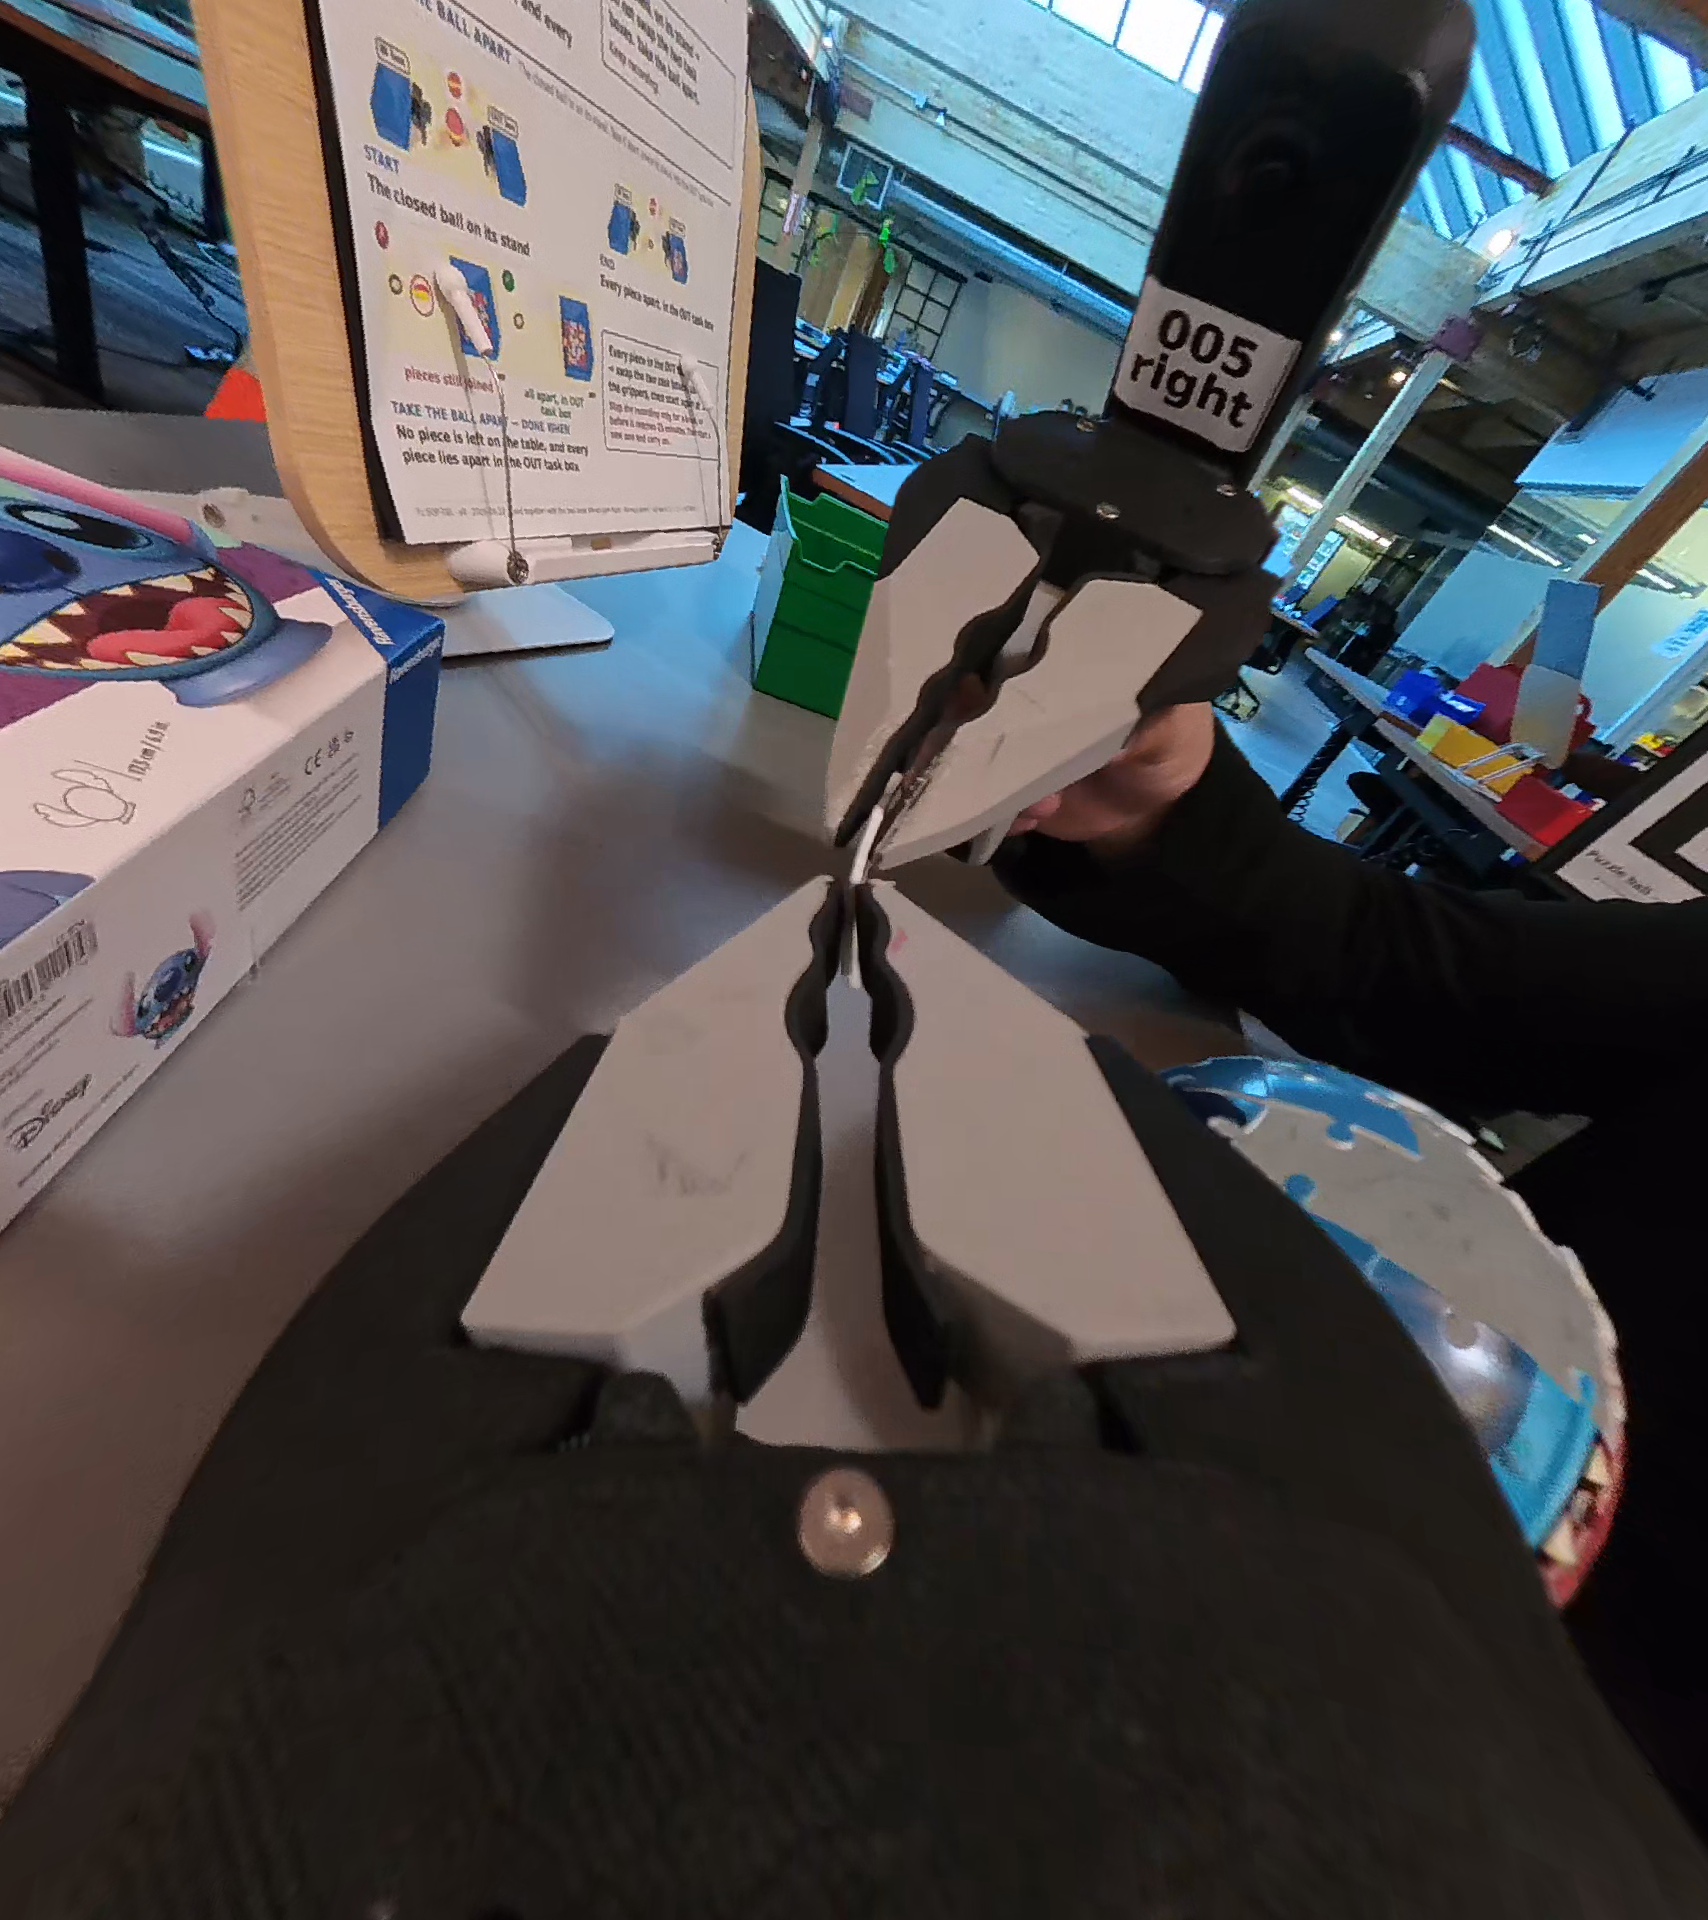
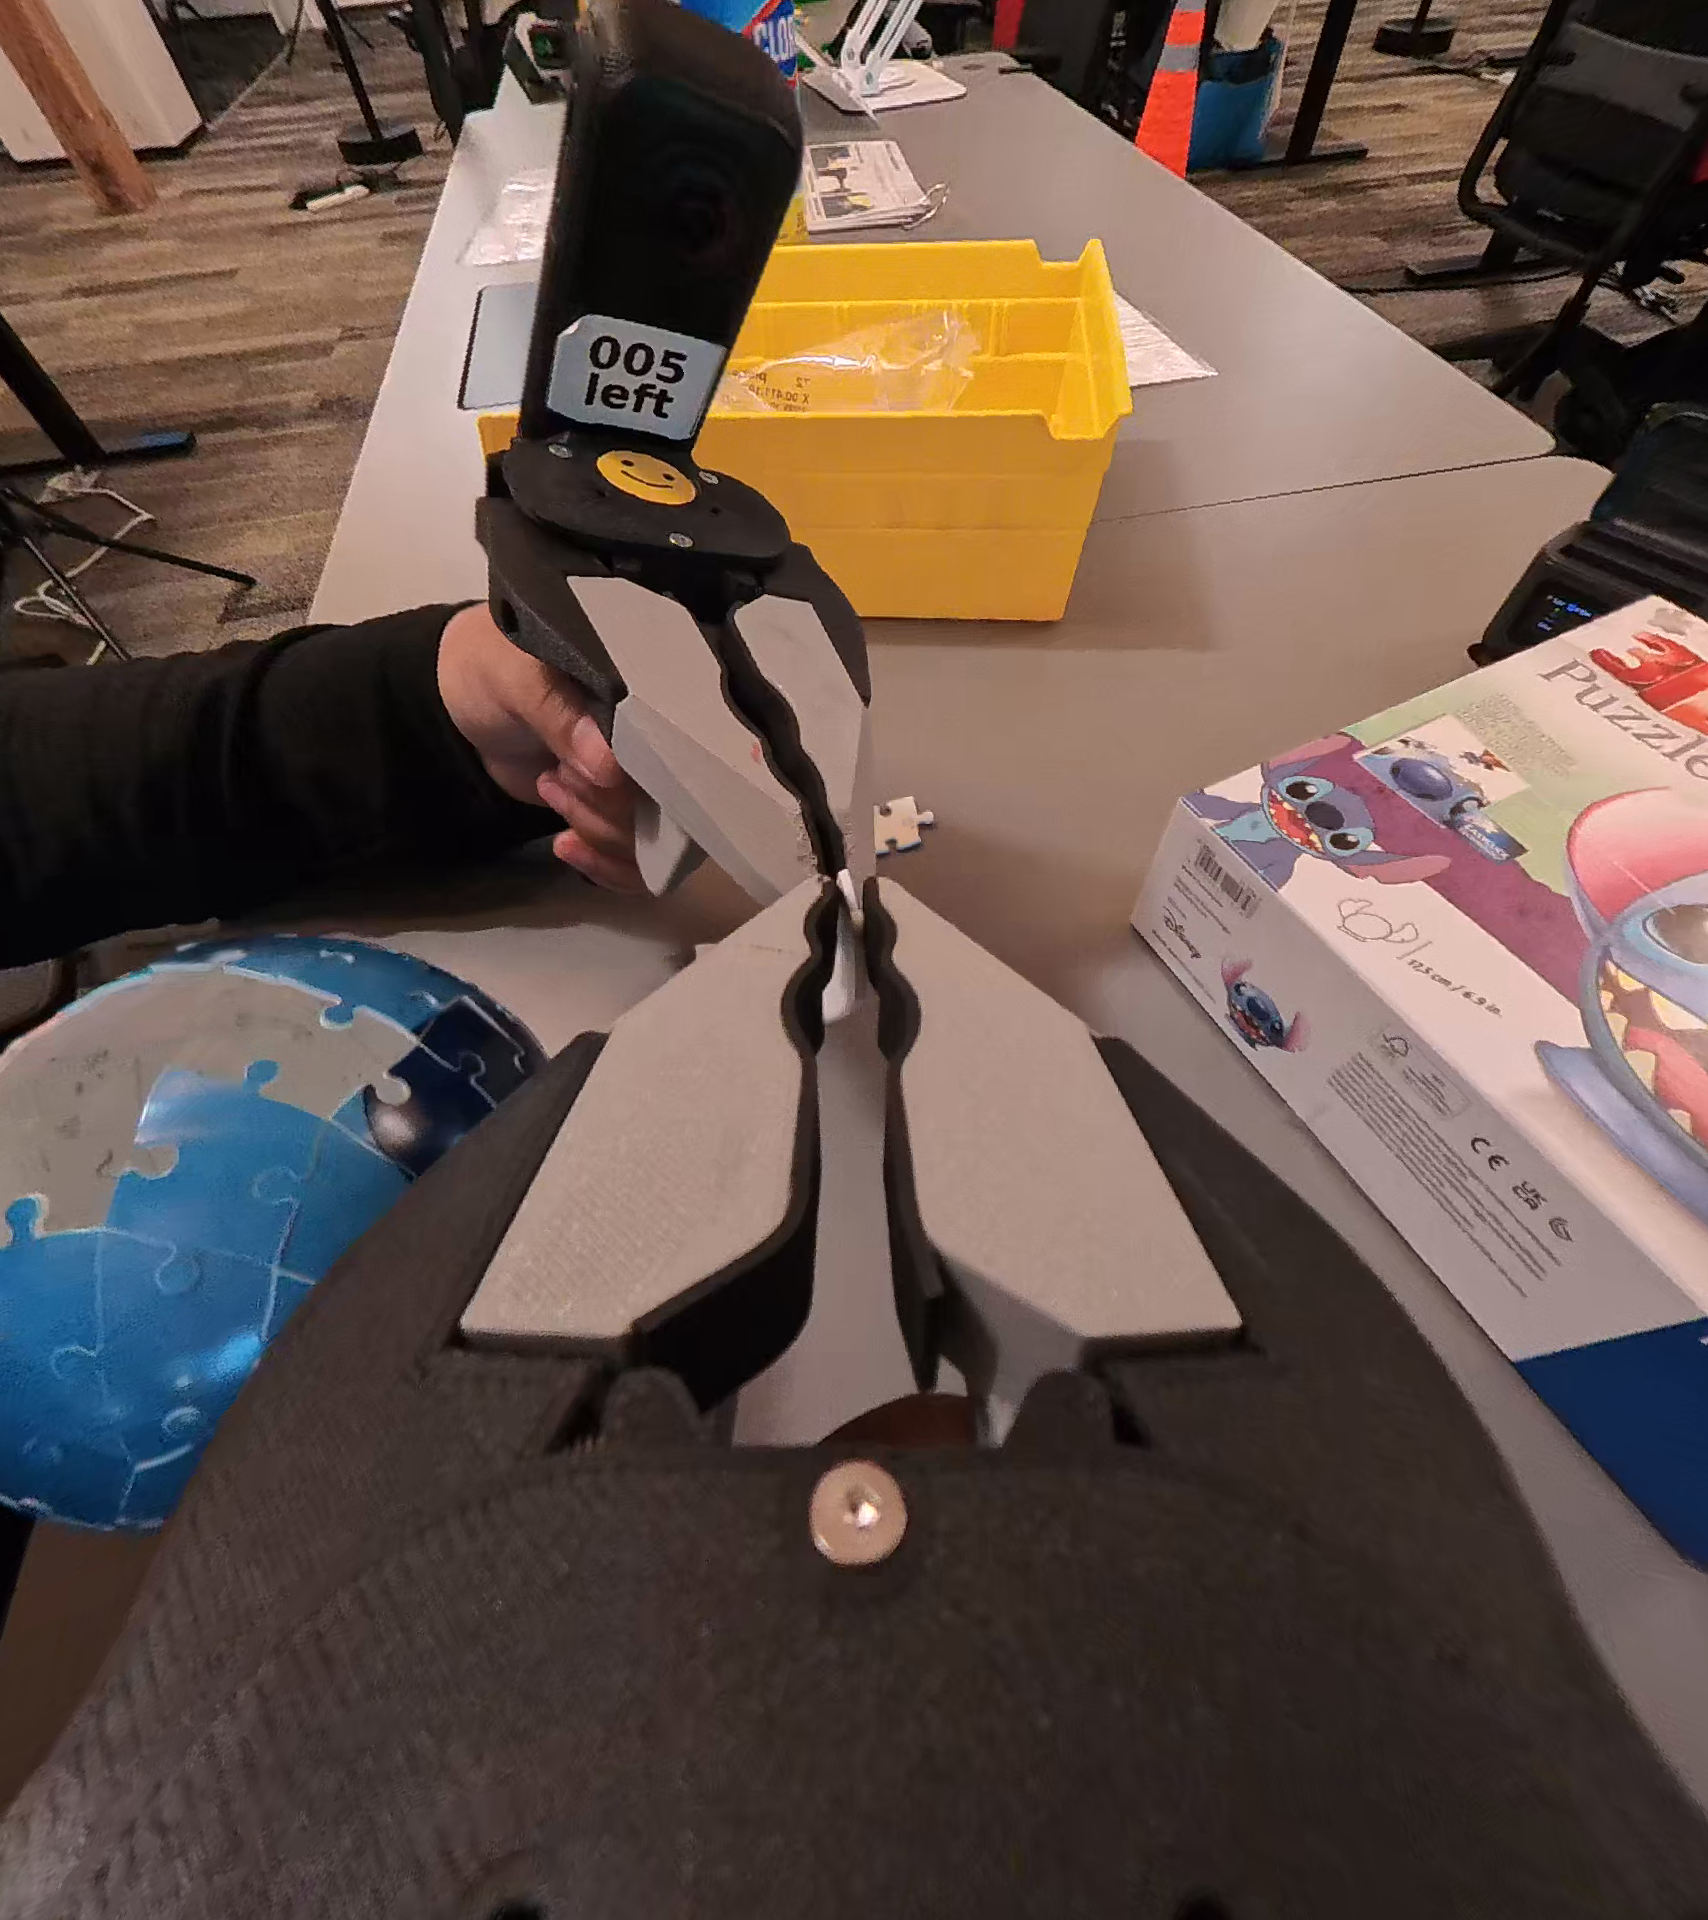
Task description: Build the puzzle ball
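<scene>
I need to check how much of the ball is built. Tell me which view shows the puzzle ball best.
The right wrist view. There the puzzle ball shows most of its blue shell, the joined pieces and a gap exposing the grey inside, though the right claw covers its right edge. The left wrist view catches only a strip of the ball beside the left claw and a black sleeve.

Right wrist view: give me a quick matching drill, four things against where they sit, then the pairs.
Things:
1. puzzle ball
2. yellow bin
3. puzzle box
4. loose puzzle piece

Places:
A. on the table just beyond the gripper tips
B. lower left, partly built
C. far side of the table
D. right, lying flat

Pairs: 1-B, 2-C, 3-D, 4-A
</scene>
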Action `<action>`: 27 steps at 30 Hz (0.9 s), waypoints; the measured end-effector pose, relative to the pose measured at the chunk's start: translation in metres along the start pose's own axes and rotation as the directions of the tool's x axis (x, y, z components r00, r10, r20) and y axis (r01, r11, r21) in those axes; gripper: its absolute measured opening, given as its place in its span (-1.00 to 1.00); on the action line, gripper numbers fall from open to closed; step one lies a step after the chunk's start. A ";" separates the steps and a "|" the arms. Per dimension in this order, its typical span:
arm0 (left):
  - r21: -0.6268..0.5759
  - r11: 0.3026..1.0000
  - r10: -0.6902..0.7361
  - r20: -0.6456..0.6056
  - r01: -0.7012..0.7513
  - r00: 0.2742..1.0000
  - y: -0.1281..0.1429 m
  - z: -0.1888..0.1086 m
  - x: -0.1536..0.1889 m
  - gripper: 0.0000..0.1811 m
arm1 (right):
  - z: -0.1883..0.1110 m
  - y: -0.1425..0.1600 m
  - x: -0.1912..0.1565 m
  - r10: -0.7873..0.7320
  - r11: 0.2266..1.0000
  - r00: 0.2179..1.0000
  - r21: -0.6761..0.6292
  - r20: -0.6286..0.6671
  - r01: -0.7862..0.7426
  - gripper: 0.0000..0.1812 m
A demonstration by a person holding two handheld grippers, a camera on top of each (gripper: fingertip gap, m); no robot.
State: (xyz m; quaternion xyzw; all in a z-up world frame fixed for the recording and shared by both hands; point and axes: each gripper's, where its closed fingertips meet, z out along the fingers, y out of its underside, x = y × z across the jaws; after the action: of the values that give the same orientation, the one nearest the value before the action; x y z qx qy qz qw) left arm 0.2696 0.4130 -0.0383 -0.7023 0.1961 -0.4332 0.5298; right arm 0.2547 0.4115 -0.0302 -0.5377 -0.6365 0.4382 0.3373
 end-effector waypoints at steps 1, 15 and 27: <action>0.001 1.000 0.002 0.000 -0.002 1.000 -0.001 -0.002 0.000 -1.00 | 0.001 -0.001 -0.001 0.003 1.000 1.000 0.003 0.000 -0.003 -0.99; -0.157 0.982 0.114 0.032 -0.108 0.993 0.031 0.013 -0.002 -1.00 | 0.010 -0.004 -0.015 0.048 0.999 0.997 0.005 0.068 -0.048 -1.00; -0.028 0.997 0.067 0.057 -0.065 0.996 0.005 0.000 -0.005 -1.00 | -0.008 -0.006 0.007 -0.076 0.997 0.997 0.003 -0.019 0.077 -0.85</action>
State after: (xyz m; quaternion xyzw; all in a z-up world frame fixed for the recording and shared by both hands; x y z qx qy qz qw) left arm 0.2681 0.4147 -0.0449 -0.7147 0.2095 -0.3922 0.5399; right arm 0.2587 0.4196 -0.0220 -0.5164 -0.6527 0.4211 0.3607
